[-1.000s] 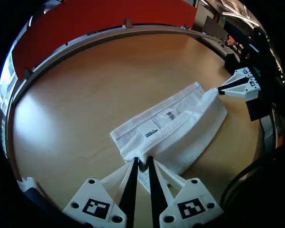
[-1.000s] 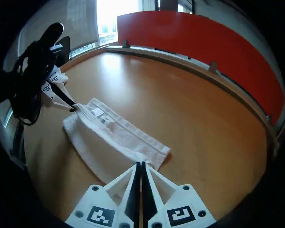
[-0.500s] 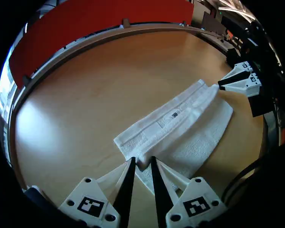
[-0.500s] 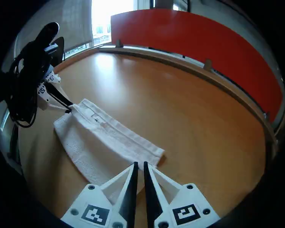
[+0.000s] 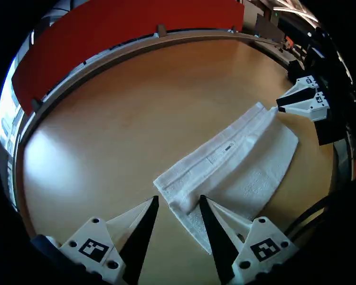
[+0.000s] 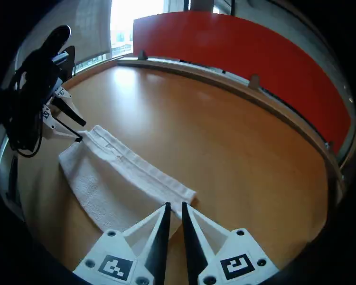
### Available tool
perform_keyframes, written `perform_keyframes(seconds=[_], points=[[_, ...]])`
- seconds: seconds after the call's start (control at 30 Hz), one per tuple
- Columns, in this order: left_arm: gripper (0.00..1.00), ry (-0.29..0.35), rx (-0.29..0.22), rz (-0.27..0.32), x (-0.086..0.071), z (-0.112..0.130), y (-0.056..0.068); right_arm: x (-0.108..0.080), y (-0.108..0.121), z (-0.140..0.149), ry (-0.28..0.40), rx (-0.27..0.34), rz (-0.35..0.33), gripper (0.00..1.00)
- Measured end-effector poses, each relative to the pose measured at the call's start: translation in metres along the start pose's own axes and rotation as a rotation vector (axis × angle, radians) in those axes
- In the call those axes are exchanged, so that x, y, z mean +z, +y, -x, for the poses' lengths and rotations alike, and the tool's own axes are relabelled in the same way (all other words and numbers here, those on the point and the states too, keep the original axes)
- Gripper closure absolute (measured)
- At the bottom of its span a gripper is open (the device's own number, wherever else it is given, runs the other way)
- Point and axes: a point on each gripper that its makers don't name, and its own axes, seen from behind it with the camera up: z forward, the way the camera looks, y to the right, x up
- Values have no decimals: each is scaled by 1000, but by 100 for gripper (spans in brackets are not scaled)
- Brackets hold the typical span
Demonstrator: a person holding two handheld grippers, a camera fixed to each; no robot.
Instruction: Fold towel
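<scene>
On the table, the white towel lies folded (hem uppermost), left tool wide open, right tool barely parted.

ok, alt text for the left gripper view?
A white towel, folded into a strip, lies flat on a wooden table. The left tool is open, its fingers spread at the towel's near end; the right tool sits at the far end, a red panel behind the table.

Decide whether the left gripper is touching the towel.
Cannot tell. In the left gripper view the open left gripper straddles a corner of the towel; one finger overlaps the cloth, but pressing or hovering is unclear.
</scene>
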Motion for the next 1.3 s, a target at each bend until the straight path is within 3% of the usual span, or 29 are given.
perform_keyframes(seconds=[0.2,0.27,0.33,0.4,0.8,1.3], points=[[14,16,15,-39,0,-5,-10,-2,5,-3,7,-6,22,54],[6,20,17,-50,-1,-6,-13,-3,5,-4,11,-9,27,41],[4,25,16,-56,-3,-7,-15,-5,5,-4,12,-10,30,19],[4,30,12,-59,-5,-8,-16,-6,5,-4,12,-10,32,11],[4,48,-17,-56,-14,-4,-14,-12,-1,-2,18,-4,35,11],[4,51,-47,-52,-27,16,-4,-26,-11,9,18,9,33,11]])
